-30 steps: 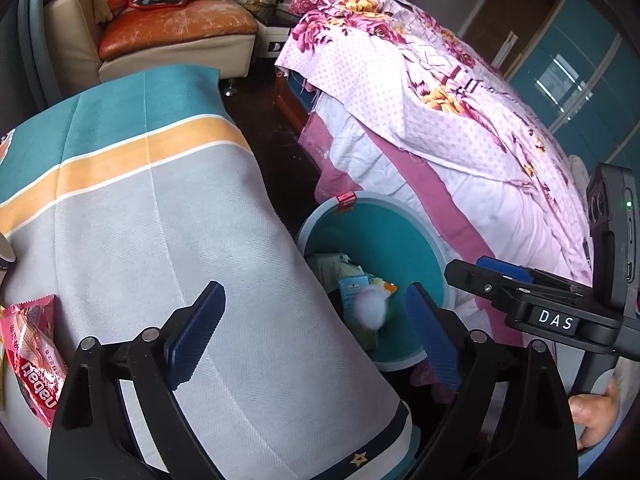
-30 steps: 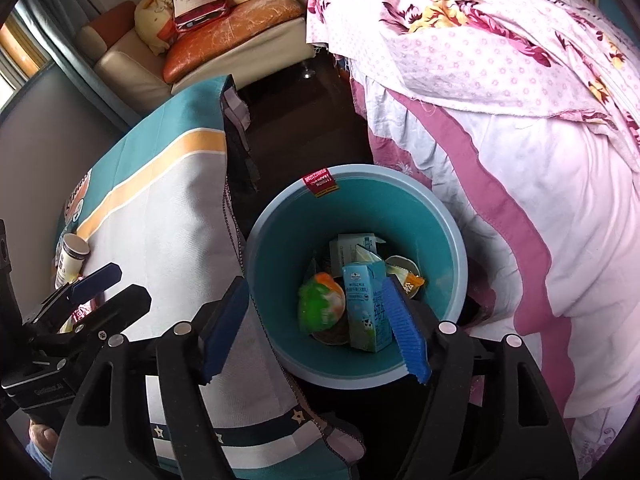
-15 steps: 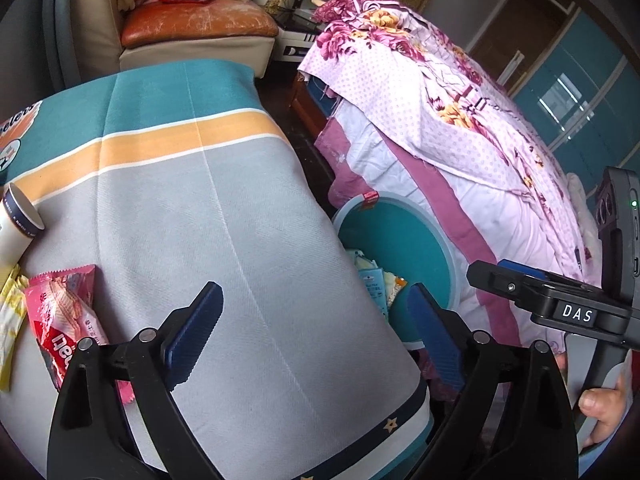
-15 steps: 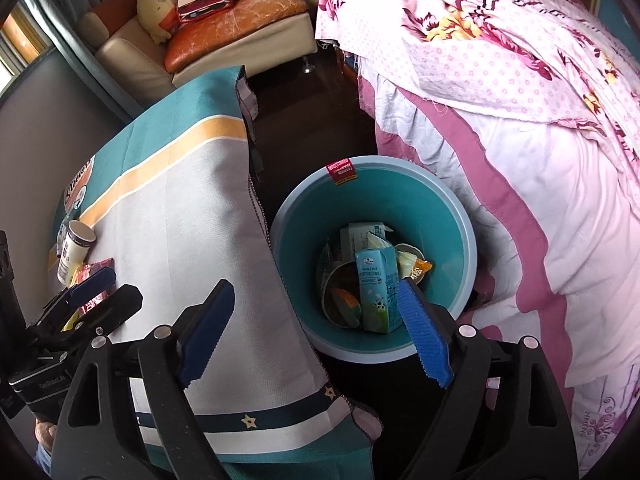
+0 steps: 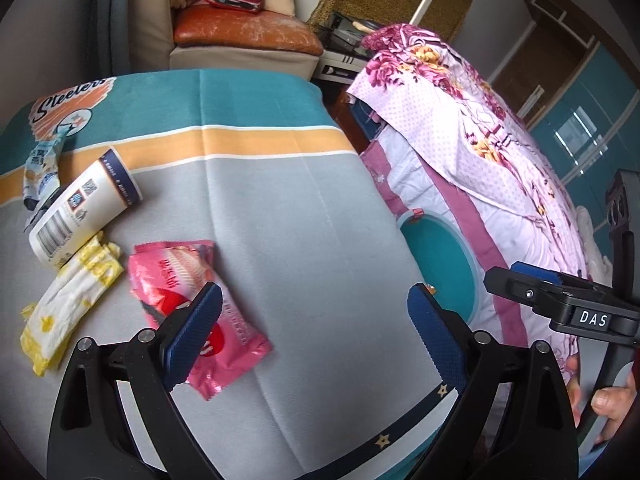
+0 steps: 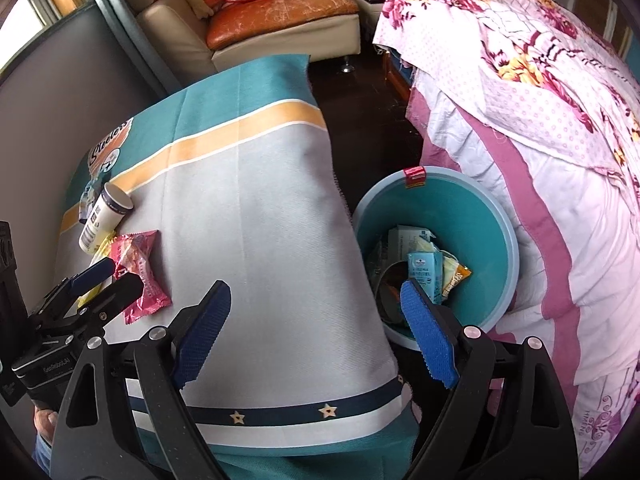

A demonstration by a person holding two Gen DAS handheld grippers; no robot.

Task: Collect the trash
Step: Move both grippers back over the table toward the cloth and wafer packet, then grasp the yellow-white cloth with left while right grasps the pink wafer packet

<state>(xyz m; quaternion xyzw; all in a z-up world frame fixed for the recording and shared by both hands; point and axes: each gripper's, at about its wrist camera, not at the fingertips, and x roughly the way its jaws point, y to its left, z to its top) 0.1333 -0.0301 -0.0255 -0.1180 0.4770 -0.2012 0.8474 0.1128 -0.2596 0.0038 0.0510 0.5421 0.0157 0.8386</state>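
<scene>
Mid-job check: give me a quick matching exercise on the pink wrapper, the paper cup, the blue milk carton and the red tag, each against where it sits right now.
Things:
1. pink wrapper
2. paper cup
3. blue milk carton
4. red tag

Places:
A. clipped on the rim of the teal bin
B. standing inside the bin among other trash
C. lying flat on the grey part of the cloth, partly under the left gripper's near finger
D. lying on its side near the cloth's orange stripe

Pairs: 1-C, 2-D, 3-B, 4-A
</scene>
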